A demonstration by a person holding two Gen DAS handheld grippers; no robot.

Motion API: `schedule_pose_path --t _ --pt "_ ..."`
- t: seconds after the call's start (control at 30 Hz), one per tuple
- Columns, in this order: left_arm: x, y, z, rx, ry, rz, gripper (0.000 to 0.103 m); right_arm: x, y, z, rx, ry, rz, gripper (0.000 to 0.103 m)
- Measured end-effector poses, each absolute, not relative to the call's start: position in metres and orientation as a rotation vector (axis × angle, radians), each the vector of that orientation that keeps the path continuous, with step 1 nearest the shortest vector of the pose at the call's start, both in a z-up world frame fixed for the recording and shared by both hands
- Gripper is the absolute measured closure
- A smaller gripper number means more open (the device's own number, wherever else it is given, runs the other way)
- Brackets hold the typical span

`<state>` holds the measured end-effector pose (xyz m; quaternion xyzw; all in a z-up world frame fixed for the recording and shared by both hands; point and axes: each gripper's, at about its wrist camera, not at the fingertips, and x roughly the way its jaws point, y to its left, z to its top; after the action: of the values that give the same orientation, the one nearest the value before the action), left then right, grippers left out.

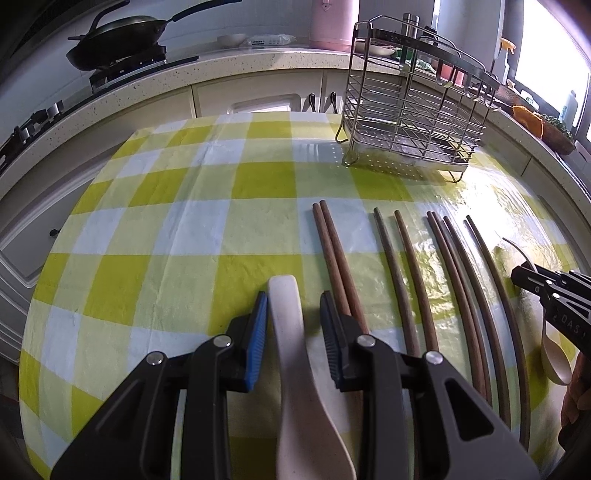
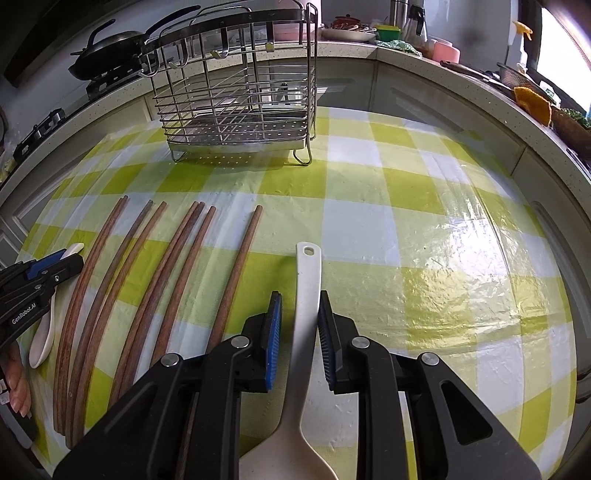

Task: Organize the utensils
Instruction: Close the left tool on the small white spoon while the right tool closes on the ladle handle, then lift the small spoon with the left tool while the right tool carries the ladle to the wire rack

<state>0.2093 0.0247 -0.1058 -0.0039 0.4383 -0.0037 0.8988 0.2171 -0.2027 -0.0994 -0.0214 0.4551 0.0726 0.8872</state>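
A wire utensil rack point(image 1: 410, 107) stands empty at the far side of the checked tablecloth; it also shows in the right wrist view point(image 2: 240, 96). Several brown chopsticks point(image 1: 406, 280) lie in a row on the cloth point(image 2: 155, 277). My left gripper point(image 1: 293, 317) is open, its jaws on either side of the handle of a white spoon point(image 1: 288, 332) lying on the cloth. My right gripper point(image 2: 299, 321) is open around the handle of a white rice paddle point(image 2: 306, 295), the right pad touching it. Each gripper shows at the edge of the other's view: the right one point(image 1: 546, 295) and the left one point(image 2: 40, 277).
A yellow-green checked cloth point(image 2: 424, 229) covers the table. A kitchen counter curves behind it, with a black pan on the stove point(image 1: 118, 40), a pink jug point(image 1: 332, 26), dishes, bottles and an orange cloth point(image 2: 532, 103) at the right.
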Motion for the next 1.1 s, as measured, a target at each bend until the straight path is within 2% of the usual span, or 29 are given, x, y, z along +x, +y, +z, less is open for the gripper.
schedule_pose_path --t 0.47,0.67,0.8,1.1 --pt "0.211 0.025 -0.107 0.0 0.882 0.002 0.075 0.22 -0.209 -0.099 -0.02 0.957 0.152 0.081" --pt "0.21 0.027 -0.107 0.0 0.884 0.011 0.081 0.224 -0.208 -0.099 -0.032 0.966 0.157 0.081" --pt "0.211 0.031 -0.108 -0.013 0.88 0.016 0.086 0.225 -0.209 -0.099 -0.035 0.957 0.156 0.092" --pt "0.205 0.031 -0.103 -0.027 0.871 0.016 0.087 0.213 -0.217 -0.094 -0.003 0.906 0.145 0.092"
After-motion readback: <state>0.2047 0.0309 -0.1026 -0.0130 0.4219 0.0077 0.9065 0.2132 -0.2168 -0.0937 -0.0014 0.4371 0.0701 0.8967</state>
